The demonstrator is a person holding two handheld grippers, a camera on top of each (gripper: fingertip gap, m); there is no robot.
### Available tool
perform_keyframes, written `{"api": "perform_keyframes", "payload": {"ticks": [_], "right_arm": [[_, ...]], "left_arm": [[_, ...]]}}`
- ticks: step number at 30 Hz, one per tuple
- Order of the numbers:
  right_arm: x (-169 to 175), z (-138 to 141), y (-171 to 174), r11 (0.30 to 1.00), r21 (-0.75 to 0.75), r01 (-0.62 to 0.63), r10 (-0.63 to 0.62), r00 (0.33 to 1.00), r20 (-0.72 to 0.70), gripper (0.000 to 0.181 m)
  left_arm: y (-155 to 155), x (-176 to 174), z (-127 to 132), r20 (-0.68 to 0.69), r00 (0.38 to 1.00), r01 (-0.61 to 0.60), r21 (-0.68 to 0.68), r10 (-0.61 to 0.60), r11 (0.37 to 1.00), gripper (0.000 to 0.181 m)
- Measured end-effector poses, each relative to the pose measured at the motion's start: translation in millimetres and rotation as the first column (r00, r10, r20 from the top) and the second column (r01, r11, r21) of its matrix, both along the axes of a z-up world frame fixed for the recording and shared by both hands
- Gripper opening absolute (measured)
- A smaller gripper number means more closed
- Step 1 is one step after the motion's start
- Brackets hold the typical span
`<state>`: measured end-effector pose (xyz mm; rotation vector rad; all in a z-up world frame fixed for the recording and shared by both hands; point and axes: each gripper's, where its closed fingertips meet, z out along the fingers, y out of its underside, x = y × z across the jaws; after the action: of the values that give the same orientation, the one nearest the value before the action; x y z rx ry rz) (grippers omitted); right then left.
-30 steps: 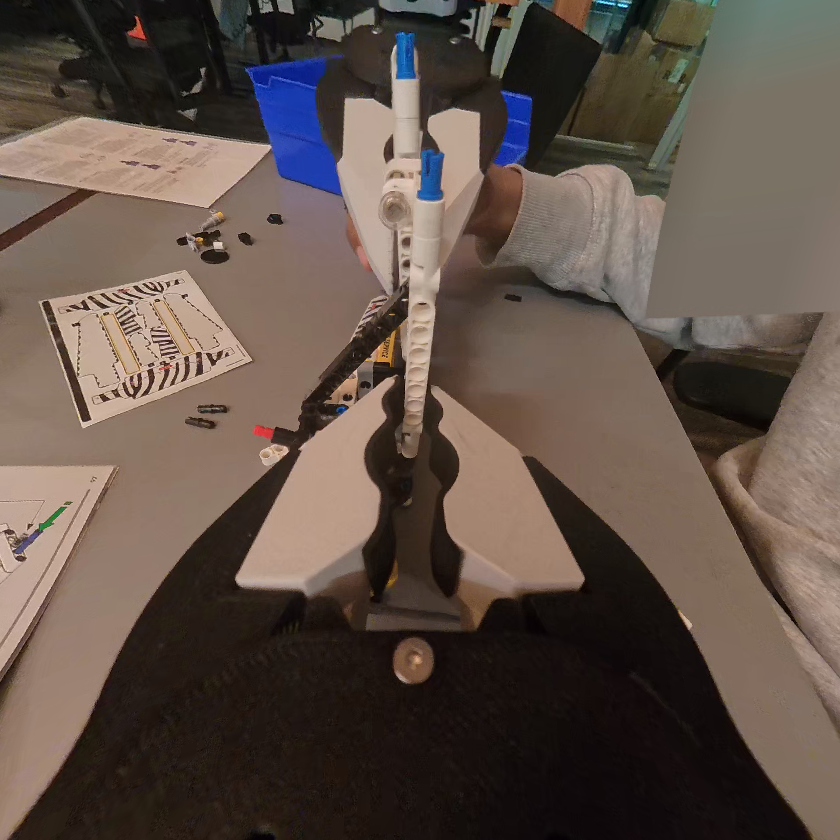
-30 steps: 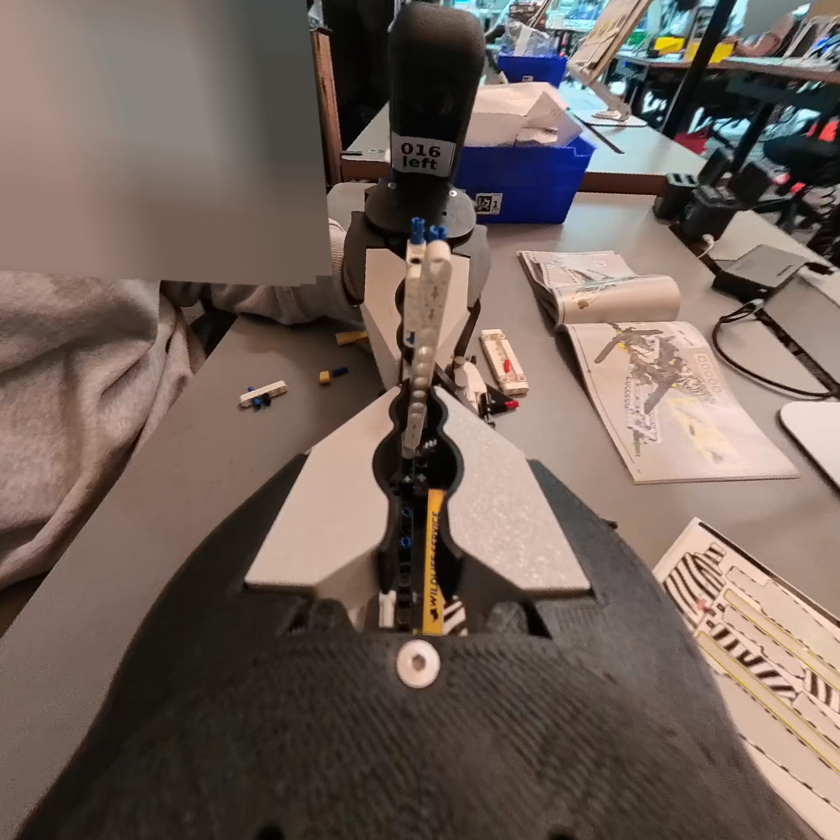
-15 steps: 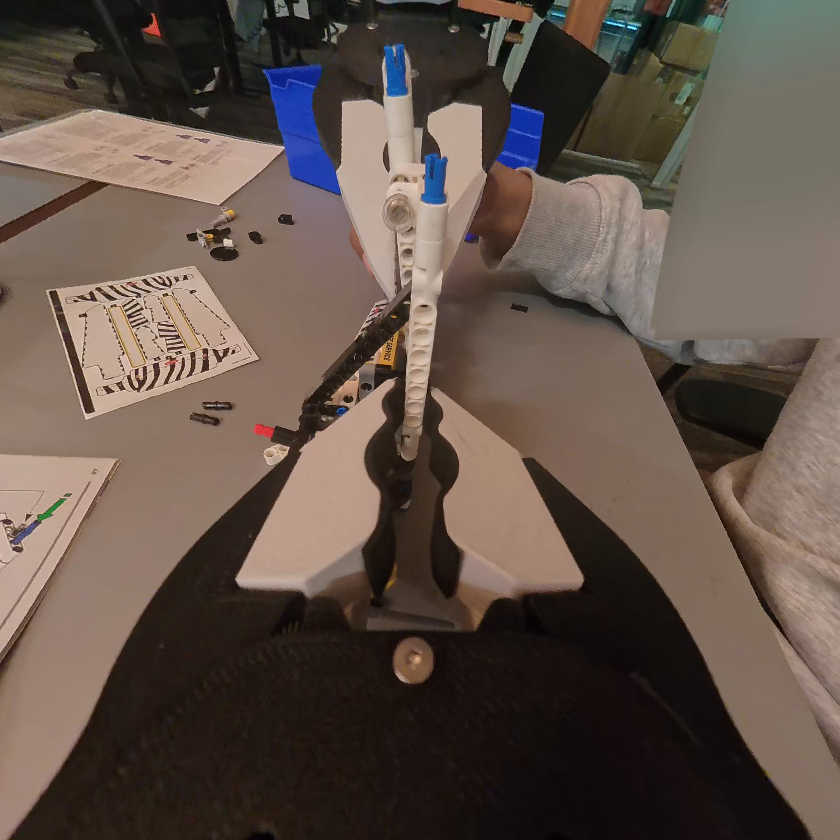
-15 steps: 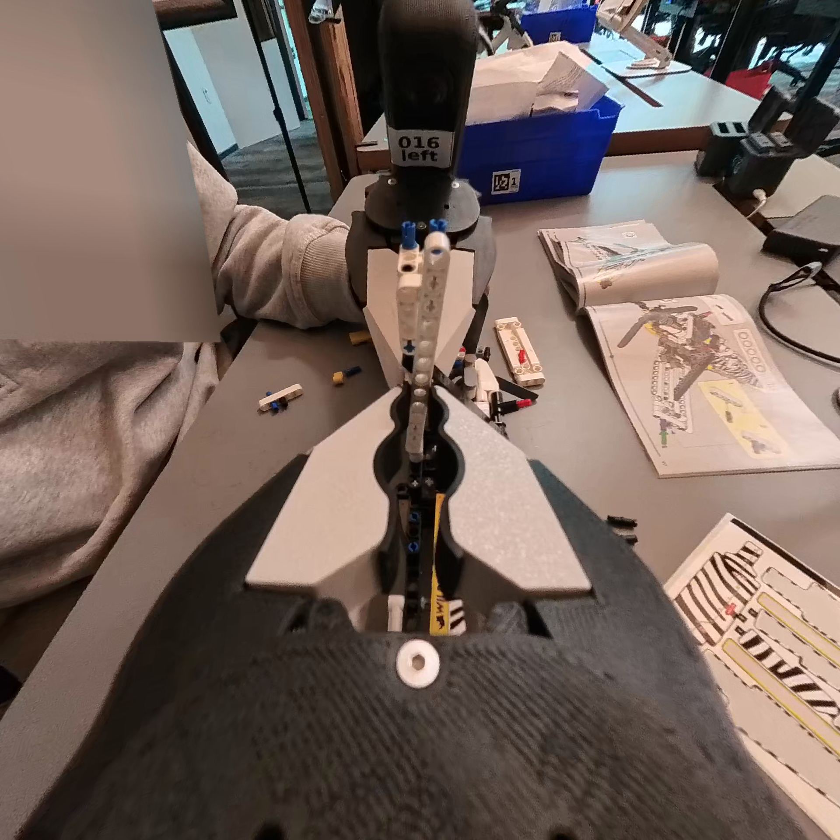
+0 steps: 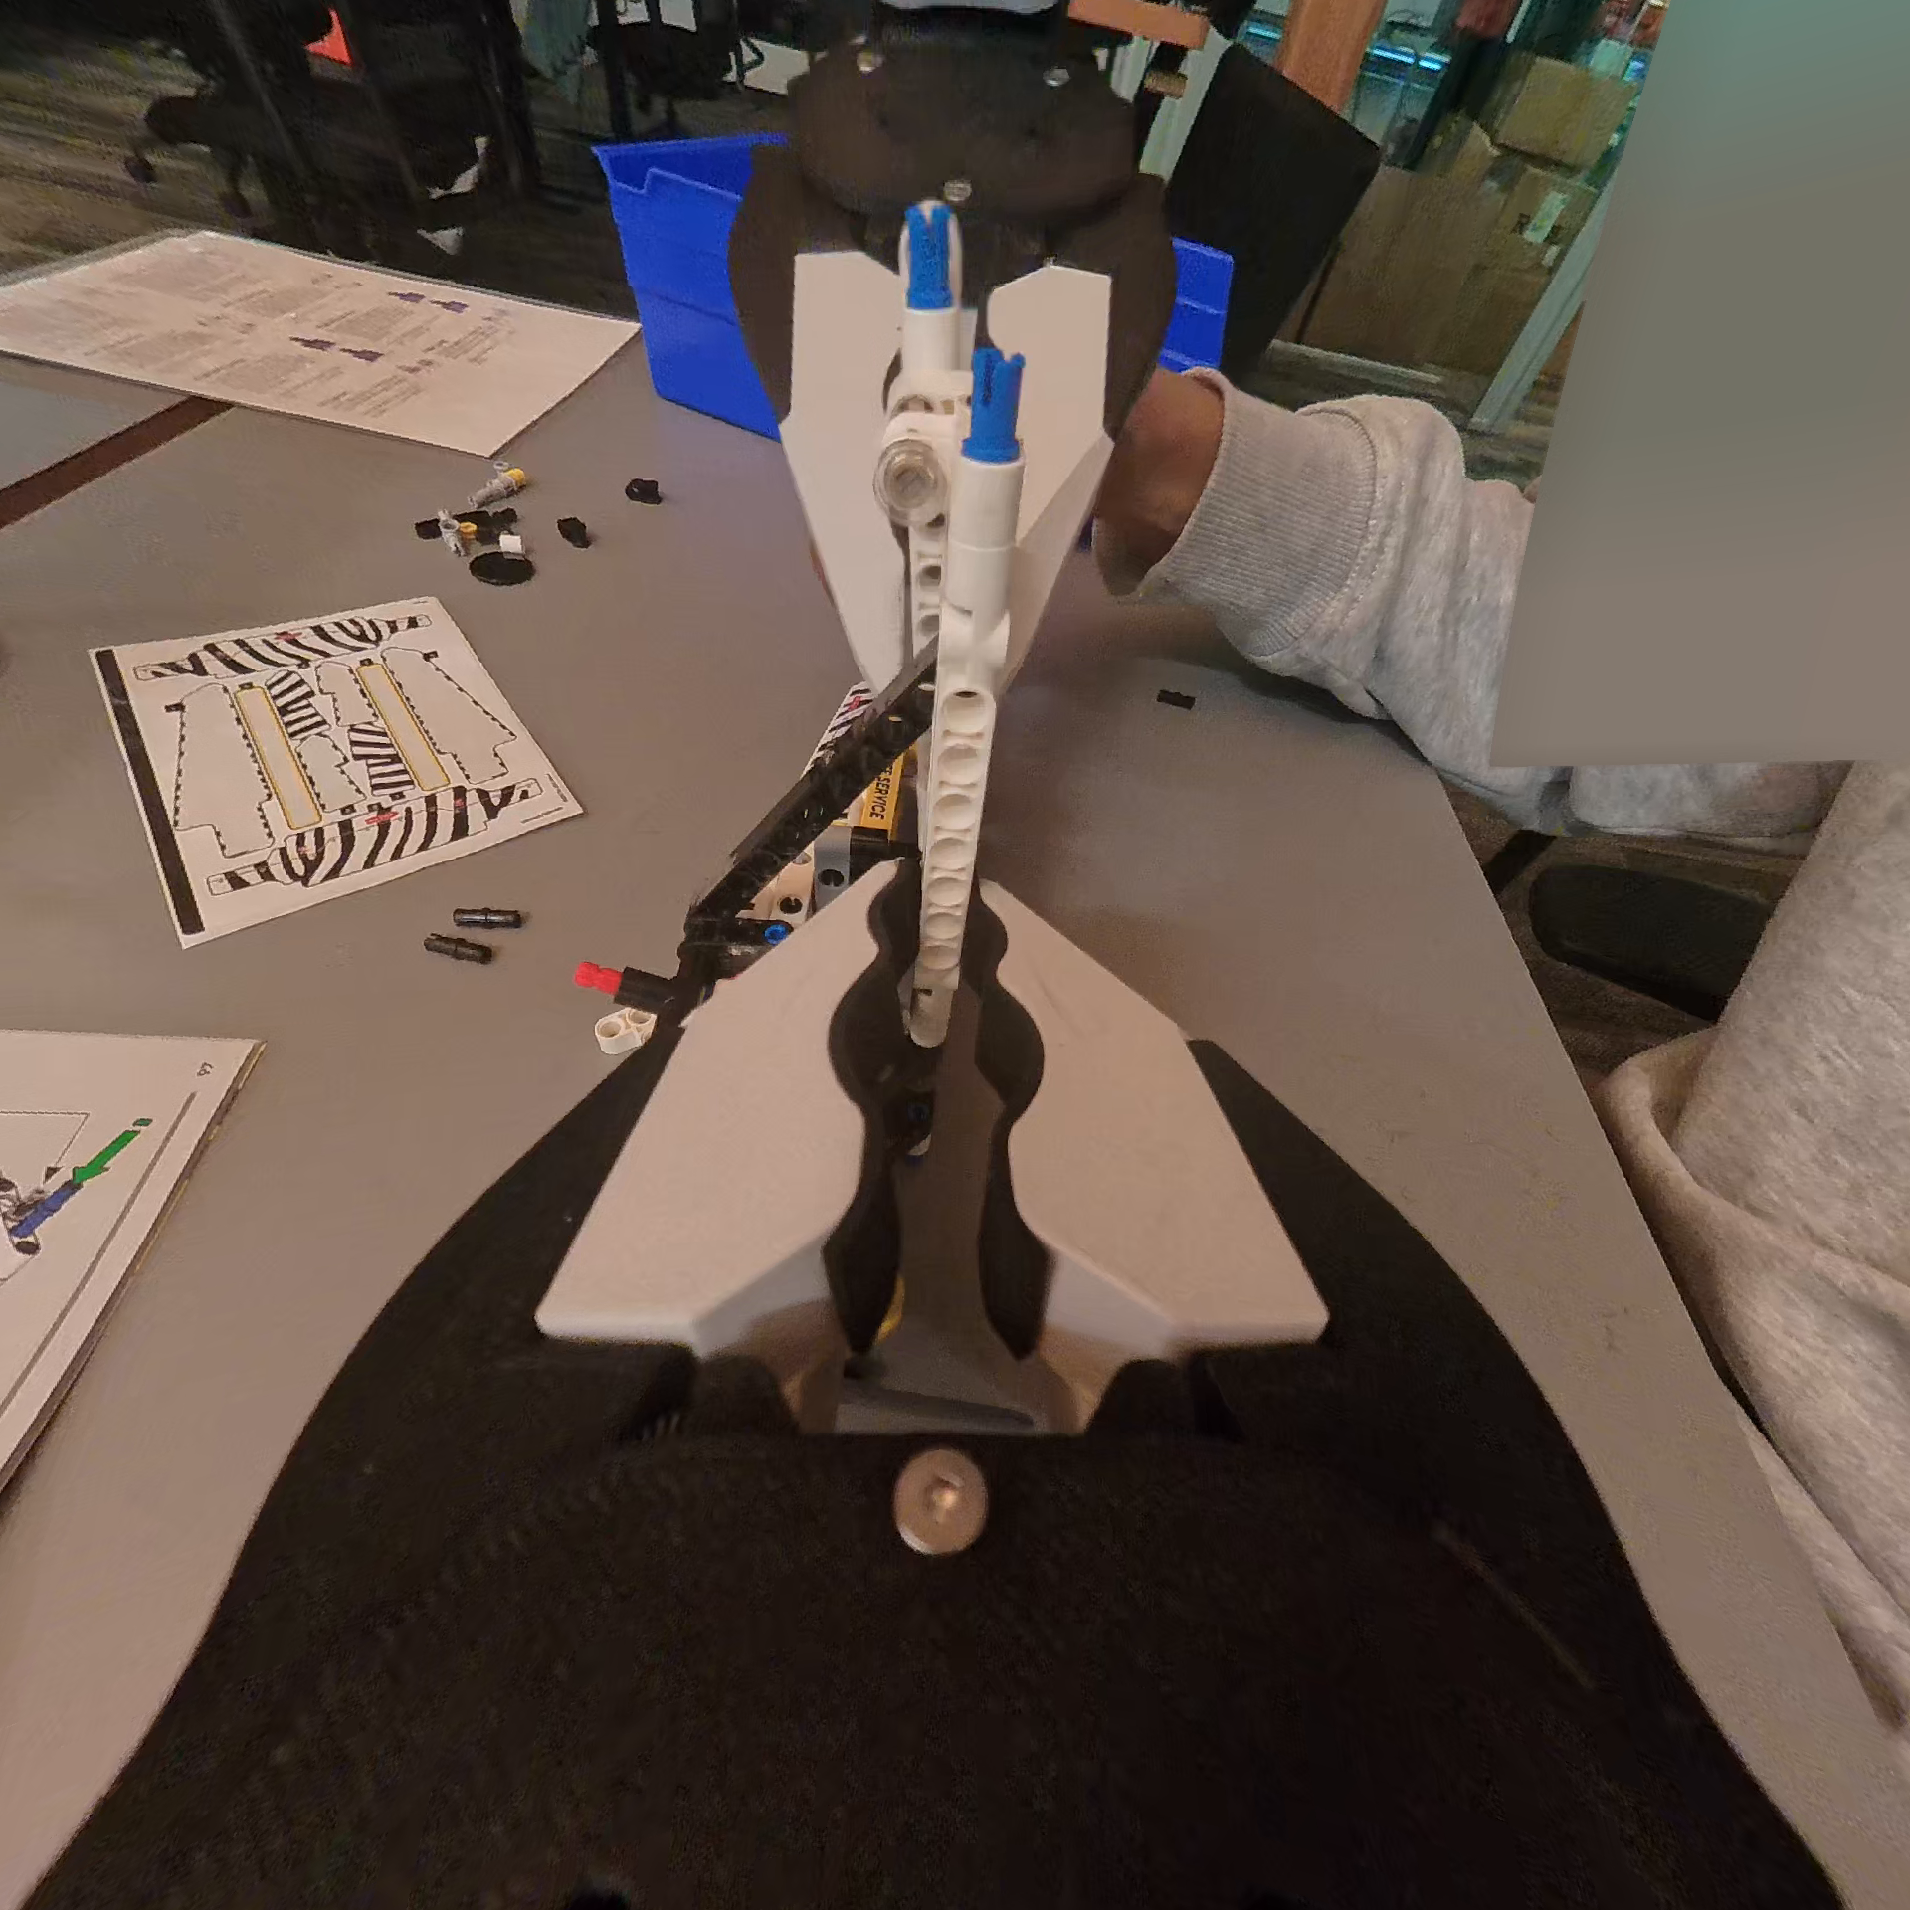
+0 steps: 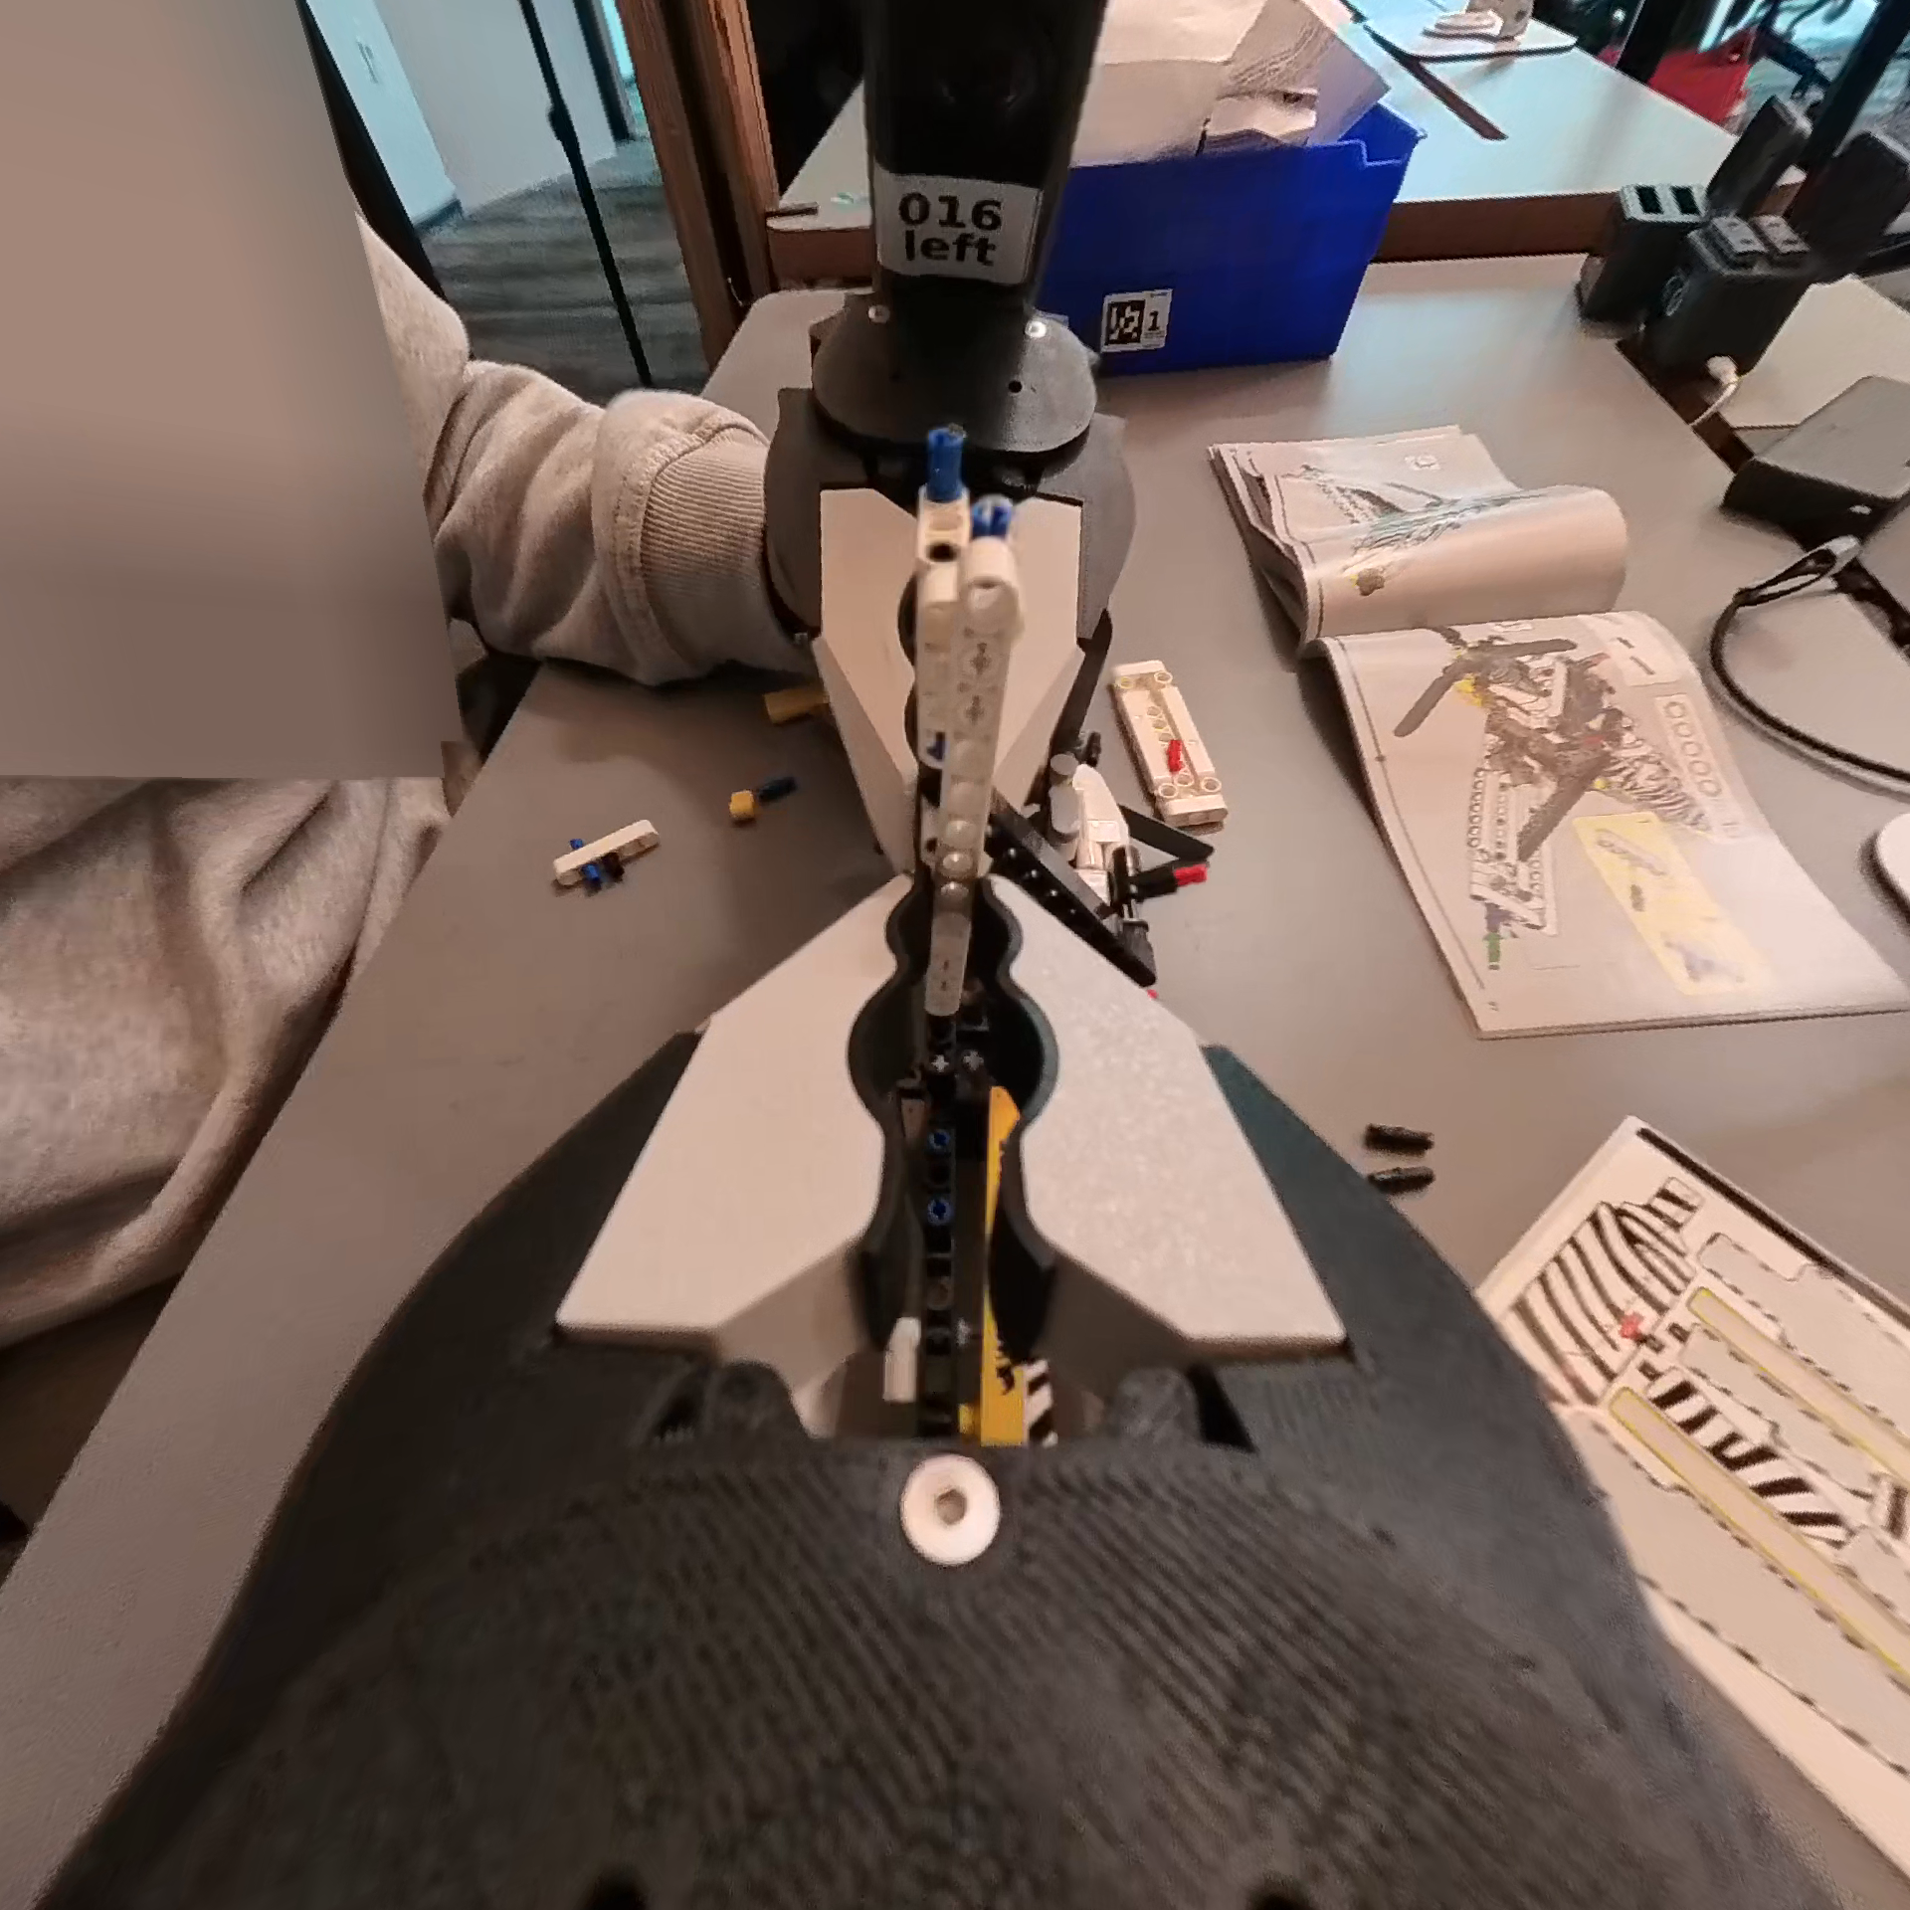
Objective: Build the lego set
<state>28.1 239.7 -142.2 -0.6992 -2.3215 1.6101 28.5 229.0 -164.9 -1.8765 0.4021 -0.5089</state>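
A partly built lego model (image 5: 956, 786) hangs above the grey table (image 5: 1189, 930) between my two grippers, which face each other. It has white holed beams topped with blue pins (image 5: 990, 403), a black beam (image 5: 827, 796) and a yellow panel (image 6: 997, 1189). My left gripper (image 5: 930, 889) is shut on the lower end of a white beam. My right gripper (image 6: 951, 889) is shut on the model, with the black beam and yellow panel between its jaws. The right gripper shows opposite in the left wrist view (image 5: 930, 661), and the left gripper shows opposite in the right wrist view (image 6: 951, 827).
A zebra sticker sheet (image 5: 320, 765), loose black pins (image 5: 470, 930), small parts (image 5: 496, 517) and a booklet (image 5: 62, 1189) lie on the left. An open instruction booklet (image 6: 1612, 827), a white panel (image 6: 1168, 744) and blue bins (image 6: 1240, 238) stand beyond. A person's grey sleeve (image 5: 1344, 558) is close. Less than 4 cm separates the two grippers' tips.
Both grippers stay shut on the model. The right wrist view has tipped, so the table and the left gripper sit lower and nearer in it. The left wrist view has barely shifted.
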Motion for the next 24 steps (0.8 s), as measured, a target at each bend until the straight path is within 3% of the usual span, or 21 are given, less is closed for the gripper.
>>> {"api": "perform_keyframes", "payload": {"ticks": [15, 24], "right_arm": [[1.8, -5.7, -2.6, 0.999, 0.038, 0.022, -0.02, 0.997, -0.068, 0.007], [2.4, -6.1, -0.2, 0.998, -0.03, 0.047, -0.05, 0.992, -0.116, 0.006]], "left_arm": [[-1.2, -0.6, -0.8, -0.002, 1.0, 0.0, 0.001, 0.0, 1.0, 0.005], [-0.8, -0.1, -0.9, -0.007, 1.0, -0.001, 0.012, 0.001, 1.0, 0.005]]}}
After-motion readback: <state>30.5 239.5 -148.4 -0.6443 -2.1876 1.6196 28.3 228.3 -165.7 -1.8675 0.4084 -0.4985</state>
